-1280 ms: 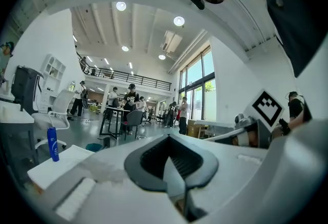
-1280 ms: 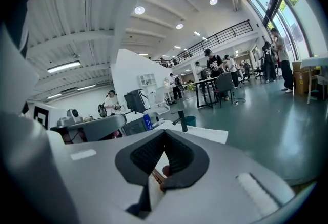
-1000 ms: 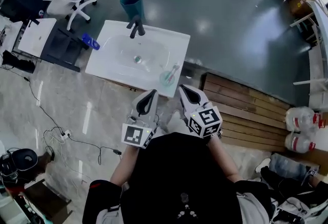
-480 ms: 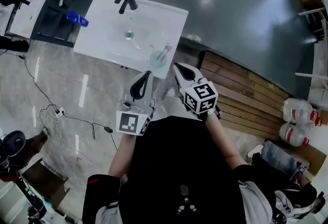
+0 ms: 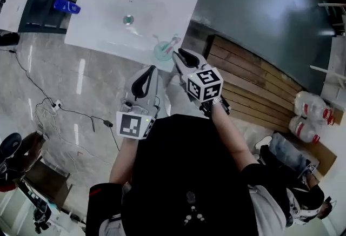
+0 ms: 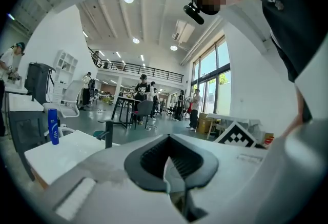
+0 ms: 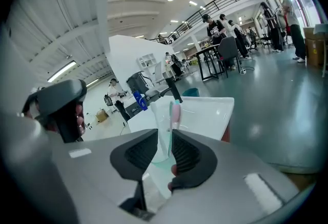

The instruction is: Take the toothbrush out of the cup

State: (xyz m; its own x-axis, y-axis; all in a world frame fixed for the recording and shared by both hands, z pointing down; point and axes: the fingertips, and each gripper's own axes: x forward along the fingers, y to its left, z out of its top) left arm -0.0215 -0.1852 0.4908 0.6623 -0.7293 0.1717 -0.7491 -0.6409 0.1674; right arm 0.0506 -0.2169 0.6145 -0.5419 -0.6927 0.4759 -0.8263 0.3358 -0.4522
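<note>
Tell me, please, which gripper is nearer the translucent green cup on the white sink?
Right. The right gripper, its just-opened jaws empty, points at the translucent green cup from close by; the left gripper hangs further back.

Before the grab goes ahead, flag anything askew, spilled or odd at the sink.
Nothing stands out. The cup stands upright by the near right corner of the sink, with the toothbrush leaning inside it. No spill shows.

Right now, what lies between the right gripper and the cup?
Nothing: in the head view only bare sink separates the right gripper, jaws just opening and empty, from the cup holding the toothbrush.
</note>
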